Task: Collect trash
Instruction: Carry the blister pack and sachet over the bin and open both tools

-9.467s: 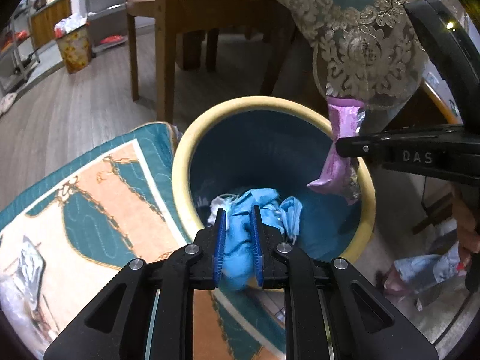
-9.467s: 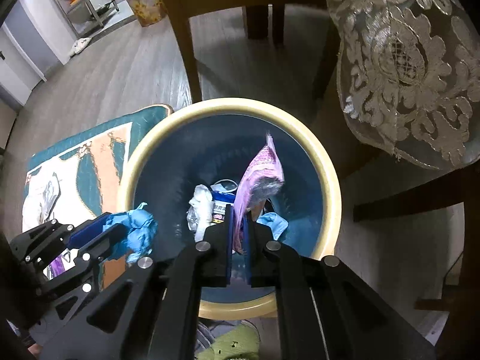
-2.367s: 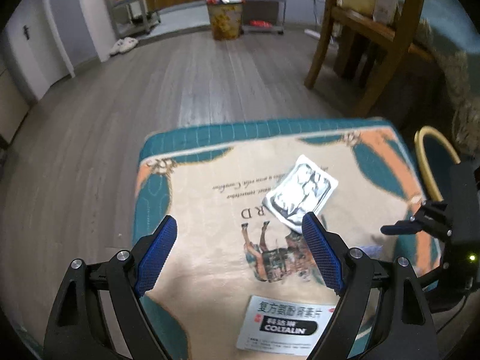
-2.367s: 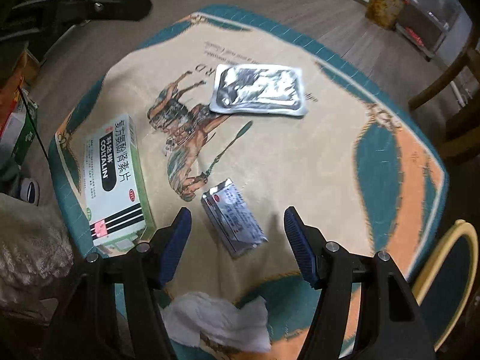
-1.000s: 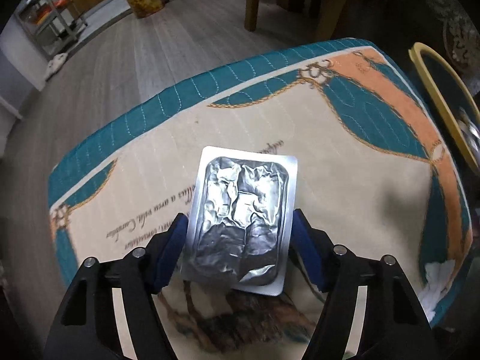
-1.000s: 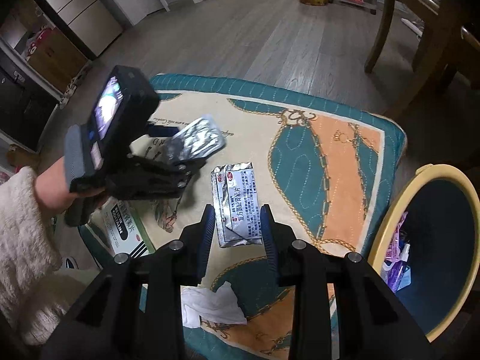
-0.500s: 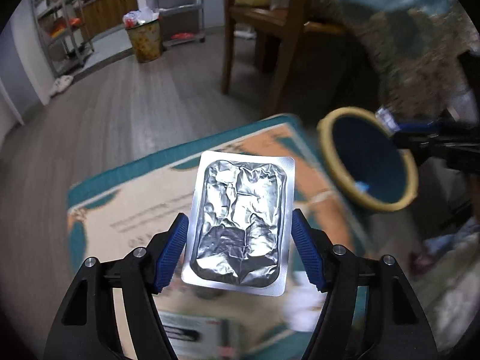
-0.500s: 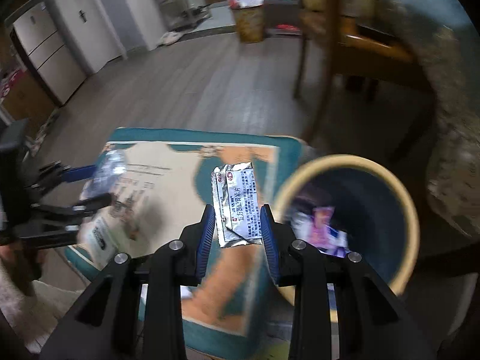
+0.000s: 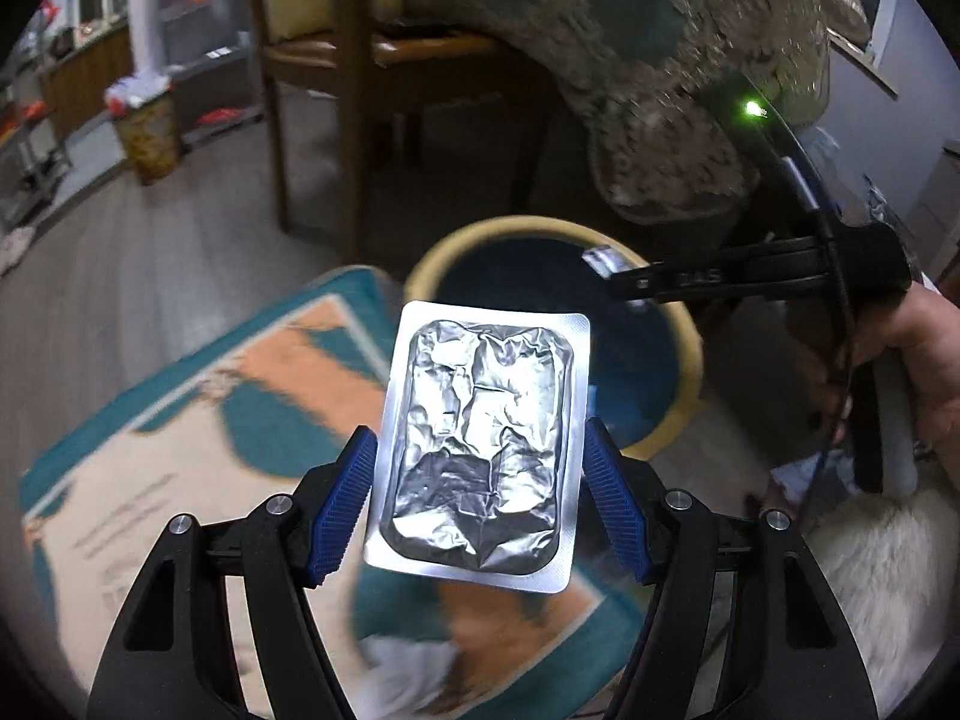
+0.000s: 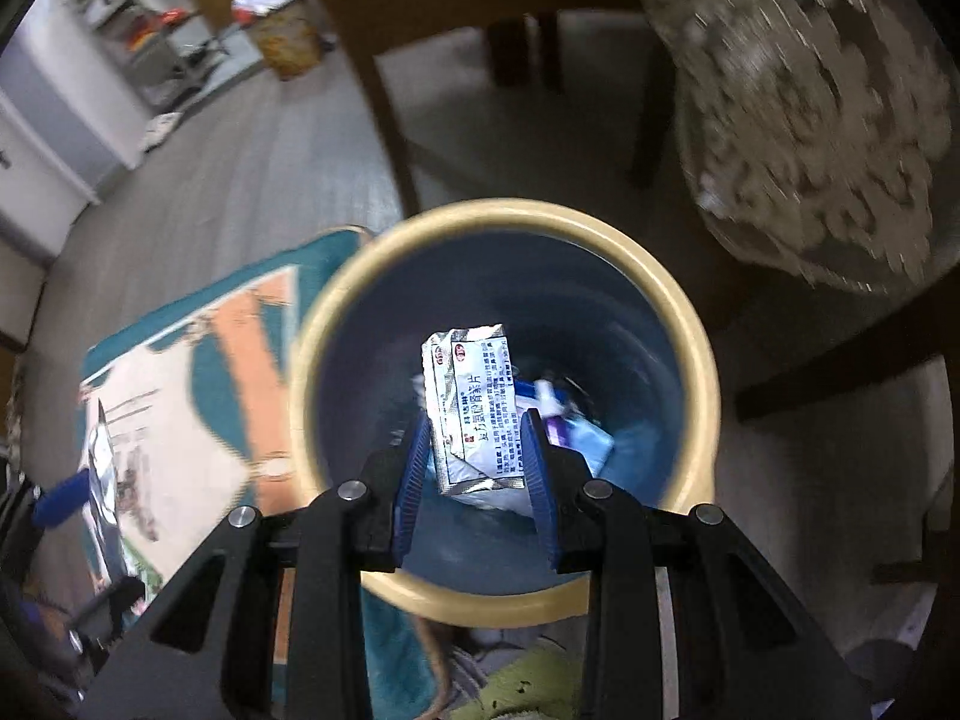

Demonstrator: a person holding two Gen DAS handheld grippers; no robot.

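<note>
Dropping both pieces cleanly into the bin is the step in hand, and the two grippers are not equally ready for it. The right gripper pinches a folded foil sachet by its side edges, and in its own view the sachet hangs well inside the yellow rim, over the blue interior where other trash already lies; judged from that, parting the jaws there should let it fall straight in. The left gripper clamps a wide silver blister sheet across its width, pads pressing on both long edges, and it looks less well placed: in its view the bin sits beyond and to the right of the sheet, with the patterned mat beneath, so it probably needs to travel further toward the opening before letting go. The sheet is broad, flat and light, so it may flutter or catch on the rim if released off-centre or high; lowering it and tipping one short end down first would help. The right gripper already reaches over the far side of the rim, held by a hand, so the left should come in from the near side to avoid a bump. A crumpled tissue remains on the mat.
</note>
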